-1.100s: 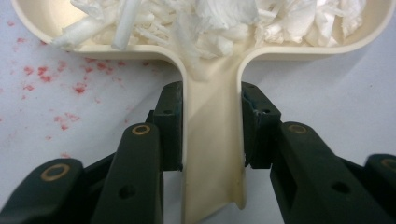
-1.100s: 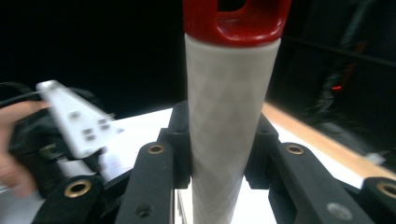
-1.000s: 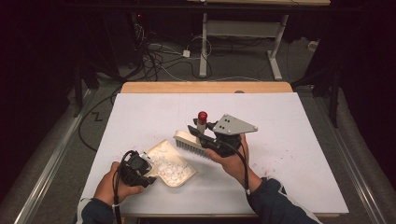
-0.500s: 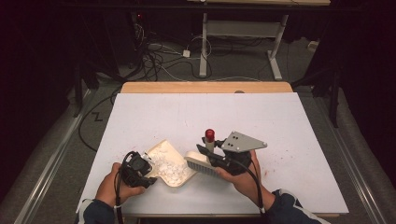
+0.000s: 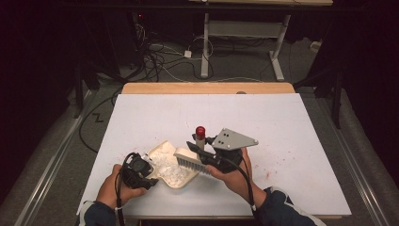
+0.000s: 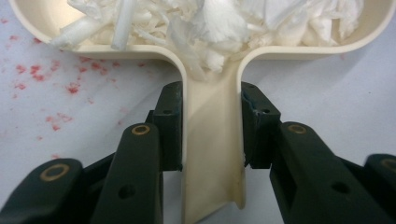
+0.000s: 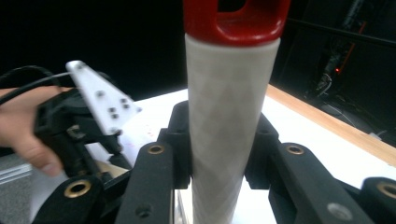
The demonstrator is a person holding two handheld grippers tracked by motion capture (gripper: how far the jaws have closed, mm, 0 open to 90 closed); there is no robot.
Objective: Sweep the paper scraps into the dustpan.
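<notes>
Cream plastic, the dustpan [image 5: 175, 165] lies near the table's [image 5: 282, 122] front edge, full of white scraps [image 6: 219, 23], with our left gripper [image 6: 211, 126] clamped on its handle as before. Our right gripper [image 7: 223, 158] stays closed around the brush [image 5: 192, 160], whose bristles have come down from mid-table to the pan's rim.

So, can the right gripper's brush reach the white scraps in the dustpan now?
Probably yes: the brush in the right gripper sits at the dustpan rim, nothing between it and the white scraps.
</notes>
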